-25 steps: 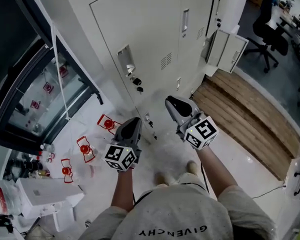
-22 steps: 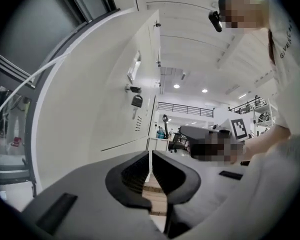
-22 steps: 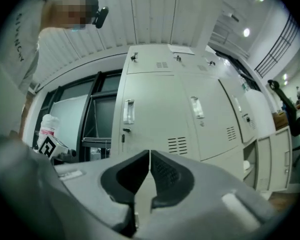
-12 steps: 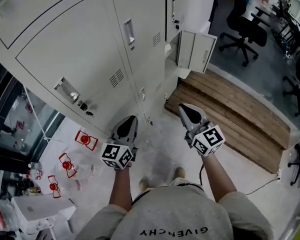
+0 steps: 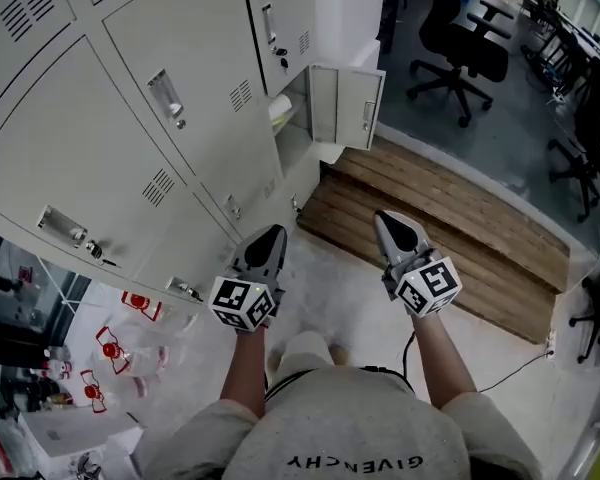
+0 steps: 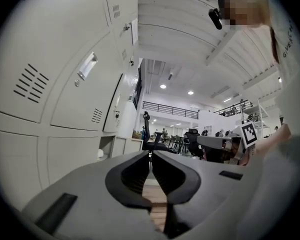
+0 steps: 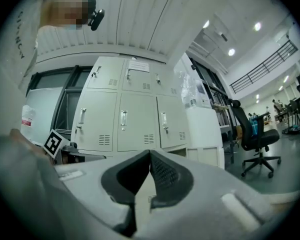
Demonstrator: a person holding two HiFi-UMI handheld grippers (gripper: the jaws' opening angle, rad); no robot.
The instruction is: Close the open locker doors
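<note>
Now left claw (image 5: pixel 271 232) jaws tog., empty; right claw (image 5: pixel 391 219) pinched closed, empty; open locker door (image 5: pixel 359 108) well apart.

Head view: high, looking steeply down; lockers (image 5: pixel 180 118) at left, wooden platform (image 5: pixel 450 228) ahead. Left gripper view: low, tilted up, lockers close on left. Right gripper view: low, faces locker fronts from farther off. All share lockers

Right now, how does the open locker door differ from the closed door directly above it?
The open locker door stands swung out, baring its compartment; the closed door sits flush. The open locker door is in the bottom row; the closed door is higher and taller. Both are pale grey.
</note>
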